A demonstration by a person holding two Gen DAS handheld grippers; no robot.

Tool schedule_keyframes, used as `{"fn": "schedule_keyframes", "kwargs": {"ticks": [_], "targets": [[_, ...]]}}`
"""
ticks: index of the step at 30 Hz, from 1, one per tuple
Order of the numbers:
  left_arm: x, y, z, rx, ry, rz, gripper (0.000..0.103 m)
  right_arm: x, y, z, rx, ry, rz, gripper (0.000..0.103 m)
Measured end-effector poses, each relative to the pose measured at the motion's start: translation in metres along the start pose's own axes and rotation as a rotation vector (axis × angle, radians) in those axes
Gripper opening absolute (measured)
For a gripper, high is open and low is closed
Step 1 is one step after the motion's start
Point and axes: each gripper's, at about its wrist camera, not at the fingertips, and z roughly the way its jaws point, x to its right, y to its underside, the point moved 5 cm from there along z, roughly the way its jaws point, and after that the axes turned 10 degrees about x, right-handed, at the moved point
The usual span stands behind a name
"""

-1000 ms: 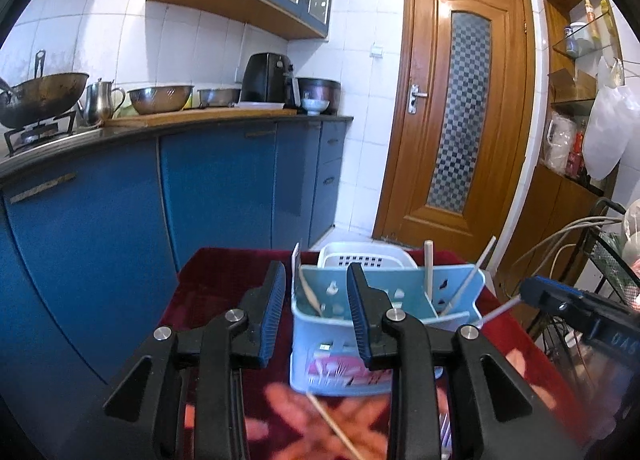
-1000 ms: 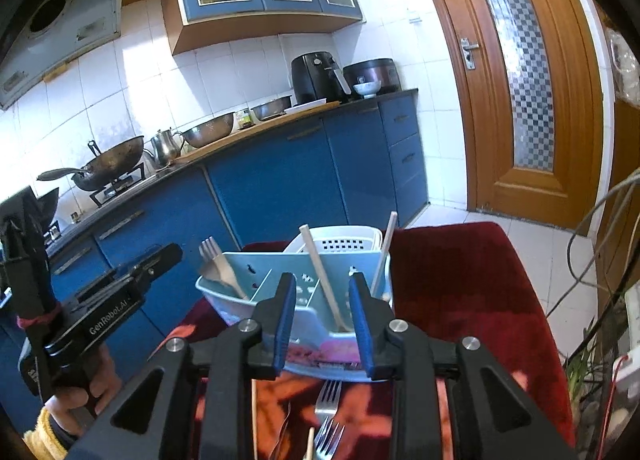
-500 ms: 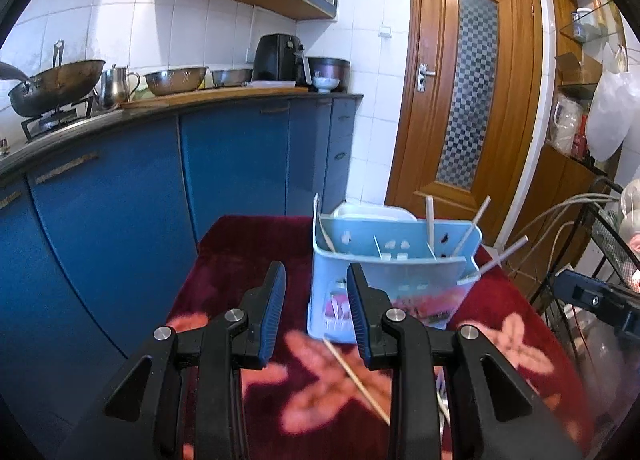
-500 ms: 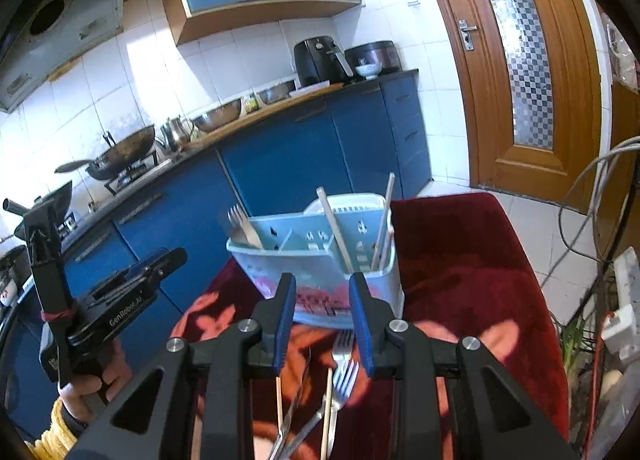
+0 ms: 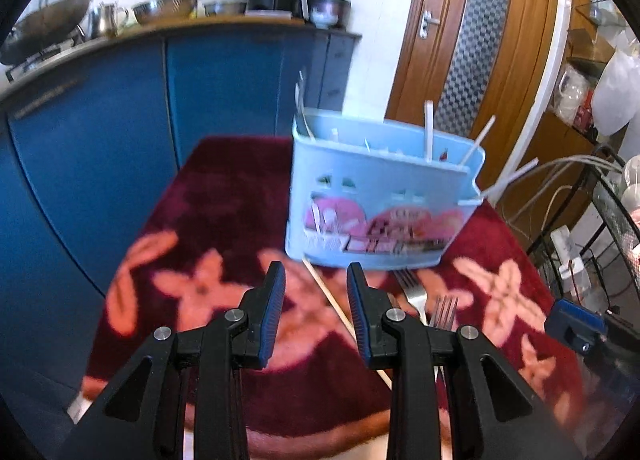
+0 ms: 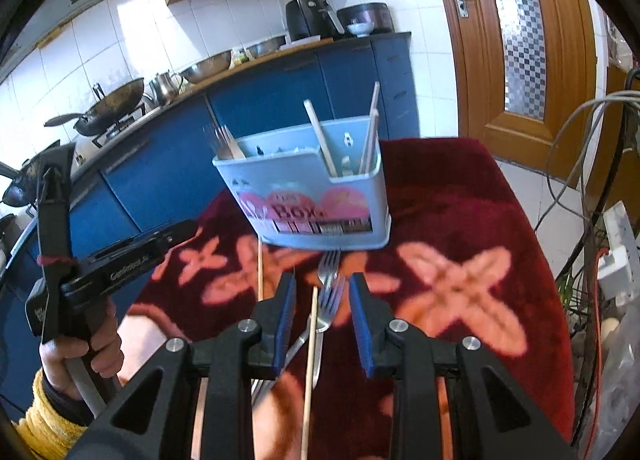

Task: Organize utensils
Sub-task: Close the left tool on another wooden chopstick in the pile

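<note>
Both of my grippers have pulled back and lower since the earlier frame, so the light blue utensil caddy (image 6: 308, 196) now looks farther away and the loose cutlery on the red flowered tabletop (image 6: 460, 196) is in view. The left gripper (image 5: 315, 292) and the right gripper (image 6: 322, 298) have their jaws released and hold nothing. Two steel forks (image 6: 330, 296) and a wooden chopstick (image 6: 311, 356) lie near the front edge, just before the caddy; a second chopstick (image 6: 260, 268) lies to the left. I judge the forks stiff and slippery, best taken at mid-handle. The chopsticks are light and thin, so they may roll.
</note>
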Motion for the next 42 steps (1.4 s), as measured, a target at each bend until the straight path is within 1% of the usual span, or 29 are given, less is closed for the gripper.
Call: {"fn": "schedule_keyframes", "kwargs": {"ticks": [8, 14, 21, 25, 29, 35, 40, 42], "targets": [[0.003, 0.019, 0.038, -0.105, 0.006, -0.015, 0.032, 0.014, 0.023, 0.017, -0.035, 0.052, -0.005, 0.031], [0.003, 0.029, 0.066, -0.172, 0.012, -0.035, 0.032, 0.028, 0.034, 0.03, -0.065, 0.06, 0.025, 0.031], [0.005, 0.033, 0.096, -0.258, 0.011, -0.047, 0.019, 0.04, 0.041, 0.041, -0.091, 0.06, 0.054, 0.031], [0.005, 0.036, 0.108, -0.307, 0.011, -0.069, 0.015, 0.046, 0.043, 0.045, -0.098, 0.059, 0.068, 0.031], [0.006, 0.038, 0.113, -0.315, 0.009, -0.077, 0.013, 0.051, 0.046, 0.048, -0.106, 0.057, 0.081, 0.031], [0.009, 0.037, 0.112, -0.301, 0.023, -0.089, 0.011, 0.055, 0.049, 0.052, -0.118, 0.056, 0.096, 0.031], [0.005, 0.036, 0.098, -0.279, 0.05, -0.112, 0.008, 0.054, 0.05, 0.052, -0.122, 0.054, 0.098, 0.031], [0.006, 0.032, 0.09, -0.255, 0.065, -0.115, 0.008, 0.054, 0.05, 0.052, -0.122, 0.053, 0.098, 0.031]]}}
